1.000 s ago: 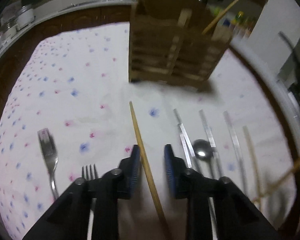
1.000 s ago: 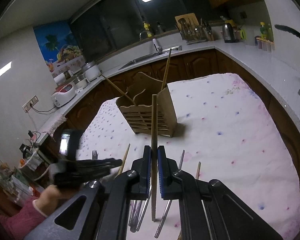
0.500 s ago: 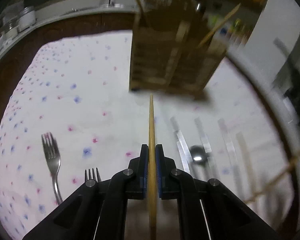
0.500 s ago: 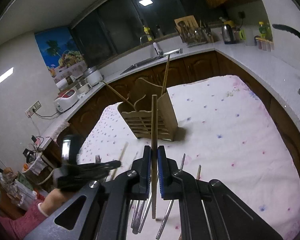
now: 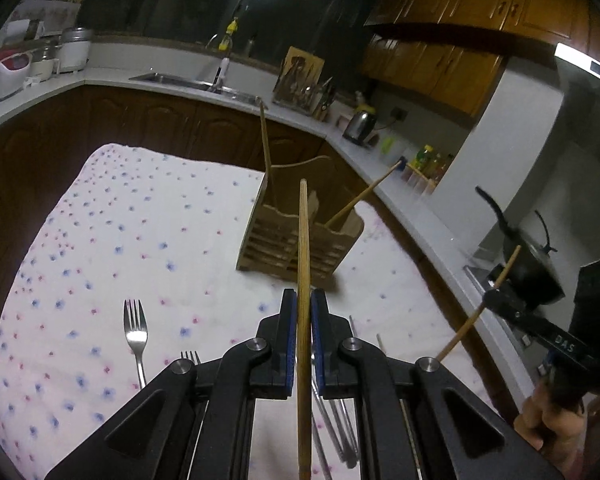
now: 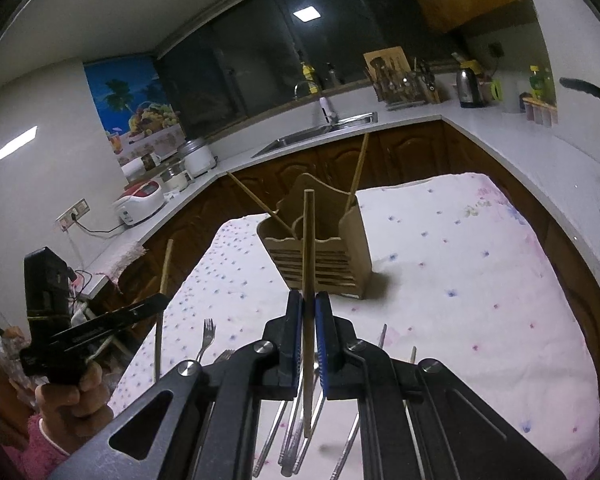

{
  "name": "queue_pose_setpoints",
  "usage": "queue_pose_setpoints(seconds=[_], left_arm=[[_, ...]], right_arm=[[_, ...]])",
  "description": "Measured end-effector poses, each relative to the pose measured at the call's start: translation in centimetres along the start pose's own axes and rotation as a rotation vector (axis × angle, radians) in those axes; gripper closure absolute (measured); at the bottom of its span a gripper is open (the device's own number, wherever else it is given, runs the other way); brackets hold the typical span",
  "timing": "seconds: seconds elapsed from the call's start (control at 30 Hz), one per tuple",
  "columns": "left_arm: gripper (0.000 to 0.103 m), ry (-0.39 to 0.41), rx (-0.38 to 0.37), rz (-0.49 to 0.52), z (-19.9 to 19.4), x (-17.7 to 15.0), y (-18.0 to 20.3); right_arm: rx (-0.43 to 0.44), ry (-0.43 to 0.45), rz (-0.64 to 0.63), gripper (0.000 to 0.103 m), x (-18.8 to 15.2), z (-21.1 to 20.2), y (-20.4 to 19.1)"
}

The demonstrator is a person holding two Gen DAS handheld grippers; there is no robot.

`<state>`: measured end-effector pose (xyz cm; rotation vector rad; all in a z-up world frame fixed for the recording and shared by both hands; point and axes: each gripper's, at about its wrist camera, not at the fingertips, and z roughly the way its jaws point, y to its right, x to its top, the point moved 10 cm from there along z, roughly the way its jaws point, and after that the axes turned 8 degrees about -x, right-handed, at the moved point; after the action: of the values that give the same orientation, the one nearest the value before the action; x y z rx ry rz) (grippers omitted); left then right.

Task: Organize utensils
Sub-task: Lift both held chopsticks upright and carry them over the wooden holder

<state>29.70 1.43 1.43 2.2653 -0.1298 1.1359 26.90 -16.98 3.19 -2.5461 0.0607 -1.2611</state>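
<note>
Your left gripper [image 5: 304, 312] has its jaws clamped on a long, pale wooden chopstick [image 5: 303, 248], held up off the tabletop [image 5: 112, 240] and pointing toward the slatted wooden holder [image 5: 296, 240]. Two forks [image 5: 134, 330] lie on the flowered cloth at left. Your right gripper [image 6: 309, 316] pinches another chopstick [image 6: 309, 248] the same way, above a bunch of metal utensils [image 6: 296, 436].
</note>
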Motion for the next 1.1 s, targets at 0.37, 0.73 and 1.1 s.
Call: queue_pose_setpoints(seconds=[0.37, 0.73, 1.1], left_arm=[[0.098, 0.028, -0.002, 0.009, -1.3, -0.9, -0.3], [0.098, 0.055, 0.006, 0.043, -1.1, 0.9, 0.4], [0.098, 0.146, 0.019, 0.105, 0.5, 7.0, 0.8]], right_arm=[[-0.001, 0.022, -0.016, 0.096, 0.4, -0.5, -0.6], [-0.011, 0.063, -0.005, 0.096, 2.5, 0.1, -0.7], [-0.024, 0.214, 0.054, 0.096, 9.3, 2.5, -0.3]])
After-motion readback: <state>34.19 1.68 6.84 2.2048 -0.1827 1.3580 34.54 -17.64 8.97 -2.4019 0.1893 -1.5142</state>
